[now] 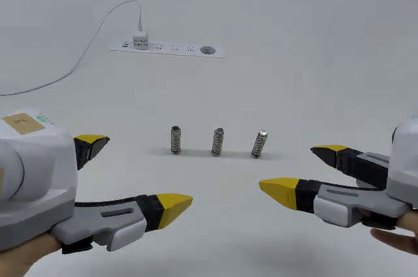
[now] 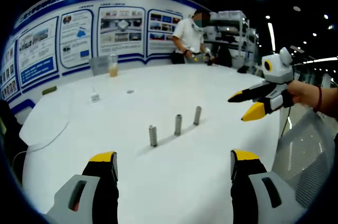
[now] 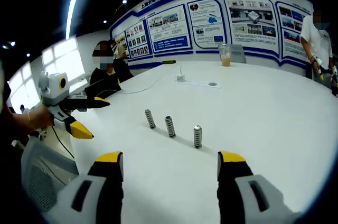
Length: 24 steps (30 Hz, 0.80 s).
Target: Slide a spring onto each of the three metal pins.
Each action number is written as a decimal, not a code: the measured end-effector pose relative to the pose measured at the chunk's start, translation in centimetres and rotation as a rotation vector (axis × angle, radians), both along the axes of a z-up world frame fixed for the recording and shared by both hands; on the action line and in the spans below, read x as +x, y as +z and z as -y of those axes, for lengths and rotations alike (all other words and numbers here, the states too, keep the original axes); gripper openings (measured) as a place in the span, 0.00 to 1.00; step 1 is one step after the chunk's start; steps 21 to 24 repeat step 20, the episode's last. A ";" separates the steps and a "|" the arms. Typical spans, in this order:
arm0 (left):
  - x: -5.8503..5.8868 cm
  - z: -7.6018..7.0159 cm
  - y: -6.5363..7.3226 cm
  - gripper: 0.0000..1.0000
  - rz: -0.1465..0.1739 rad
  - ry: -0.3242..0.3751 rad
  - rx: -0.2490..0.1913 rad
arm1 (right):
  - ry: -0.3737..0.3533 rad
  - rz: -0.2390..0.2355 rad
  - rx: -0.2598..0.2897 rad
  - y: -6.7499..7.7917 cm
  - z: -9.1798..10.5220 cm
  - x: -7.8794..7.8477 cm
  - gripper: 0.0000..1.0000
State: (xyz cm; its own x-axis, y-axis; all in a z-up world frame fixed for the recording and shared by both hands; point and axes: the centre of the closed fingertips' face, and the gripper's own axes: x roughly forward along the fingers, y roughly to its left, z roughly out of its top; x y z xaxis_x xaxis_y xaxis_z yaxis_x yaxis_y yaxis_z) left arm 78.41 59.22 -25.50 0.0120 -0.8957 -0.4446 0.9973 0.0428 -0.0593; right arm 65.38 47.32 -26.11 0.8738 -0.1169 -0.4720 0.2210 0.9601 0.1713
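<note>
Three springs (image 1: 217, 142) stand in a row mid-table, each wrapped around one of the pins, so the task looks done or nearly so

Both grippers hang just above the table (image 1: 294, 81), one on each side of the row and well apart from it. The left gripper (image 1: 147, 169) has its jaws spread wide with nothing between them, and the right gripper (image 1: 287, 168) is the same: spread and empty

Main risk, as I judge it: the right pin (image 1: 261, 134) leans toward the right while the other two look upright. A careless sweep of a yellow tip through the row could tip it, and a falling pin could knock its neighbour, since they stand near one another. Closing a jaw on a coil could also drag a spring up off its pin

Hard to make out:
- what holds the pins up; no base is plain, and I cannot tell if they are fixed to the table
- the pins' shafts, hidden inside the coils, so how far down each spring sits is unclear
- the coils in both gripper views, which are too small to judge
- both gripper bodies, cut off at the edges of the head view
</note>
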 end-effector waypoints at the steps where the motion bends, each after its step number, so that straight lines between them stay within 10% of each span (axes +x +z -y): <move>1: 0.0 -0.1 0.0 0.90 0.002 0.004 0.005 | 0.003 -0.007 0.003 -0.1 -0.2 -0.2 0.75; 24: -0.2 -1.2 -0.1 0.95 0.000 0.036 0.013 | -0.017 -0.019 -0.038 0.2 -0.8 -1.7 0.86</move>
